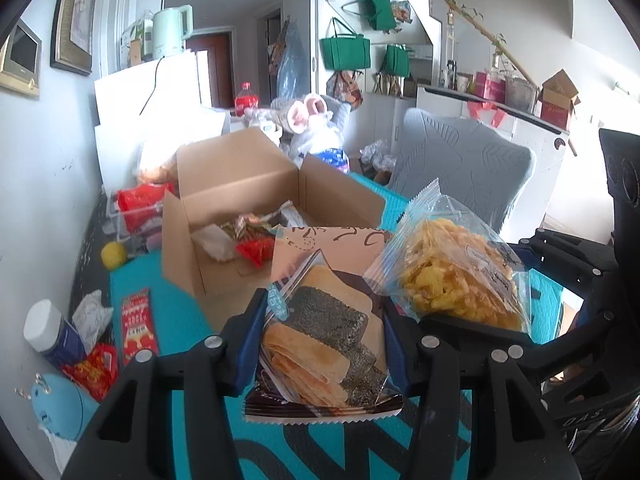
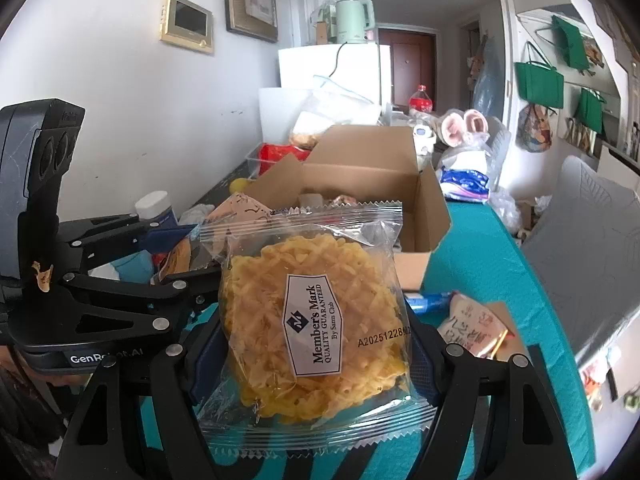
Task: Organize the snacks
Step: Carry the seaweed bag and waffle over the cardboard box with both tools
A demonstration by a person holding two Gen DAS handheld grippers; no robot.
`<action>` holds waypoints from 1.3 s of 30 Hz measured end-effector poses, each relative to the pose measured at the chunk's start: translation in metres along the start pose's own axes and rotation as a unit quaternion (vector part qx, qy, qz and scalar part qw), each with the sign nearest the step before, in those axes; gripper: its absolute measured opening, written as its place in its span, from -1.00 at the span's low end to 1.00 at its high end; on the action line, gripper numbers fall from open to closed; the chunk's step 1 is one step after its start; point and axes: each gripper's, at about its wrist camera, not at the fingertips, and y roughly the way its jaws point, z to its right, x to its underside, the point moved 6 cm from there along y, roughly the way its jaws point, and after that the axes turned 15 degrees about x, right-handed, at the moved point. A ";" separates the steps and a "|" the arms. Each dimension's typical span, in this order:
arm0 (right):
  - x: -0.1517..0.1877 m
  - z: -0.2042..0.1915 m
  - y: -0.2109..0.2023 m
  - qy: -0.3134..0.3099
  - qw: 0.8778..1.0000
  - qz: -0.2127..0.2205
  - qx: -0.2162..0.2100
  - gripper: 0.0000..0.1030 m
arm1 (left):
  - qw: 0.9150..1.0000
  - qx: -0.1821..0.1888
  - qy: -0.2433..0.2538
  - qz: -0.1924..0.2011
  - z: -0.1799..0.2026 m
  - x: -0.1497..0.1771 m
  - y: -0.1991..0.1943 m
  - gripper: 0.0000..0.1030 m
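Observation:
My left gripper (image 1: 322, 340) is shut on a brown seaweed-cracker packet (image 1: 320, 320), held above the teal table mat (image 1: 168, 308). Beside it on the right, the right gripper (image 1: 472, 320) carries a clear packet of yellow crispy noodle cake (image 1: 452, 268). In the right wrist view my right gripper (image 2: 308, 344) is shut on that noodle cake packet (image 2: 316, 320), label facing me, with the left gripper (image 2: 176, 260) and its cracker packet (image 2: 236, 210) to the left. An open cardboard box (image 1: 240, 208) with several snacks inside stands just beyond both packets; it shows again as the cardboard box (image 2: 360, 184).
Loose items lie left on the mat: a red sachet (image 1: 136, 326), a white-capped bottle (image 1: 48, 332), a yellow ball (image 1: 114, 255), a clear bin of red packets (image 1: 138, 208). More snack packets (image 2: 472, 328) lie right. A grey chair (image 1: 464, 168) stands beyond the table.

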 end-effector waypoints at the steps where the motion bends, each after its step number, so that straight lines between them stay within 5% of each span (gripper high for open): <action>1: -0.006 0.002 0.000 0.000 1.000 0.005 0.000 0.48 | 1.000 0.001 0.001 0.006 -0.002 -0.006 0.000 0.01; 26: -0.132 0.036 0.054 -0.034 0.997 0.076 0.005 0.48 | 0.994 -0.036 0.007 0.105 -0.067 -0.128 0.034 0.01; 39: -0.153 0.043 0.137 -0.008 0.998 0.059 -0.034 0.48 | 0.994 -0.055 -0.022 0.090 -0.126 -0.142 0.088 0.01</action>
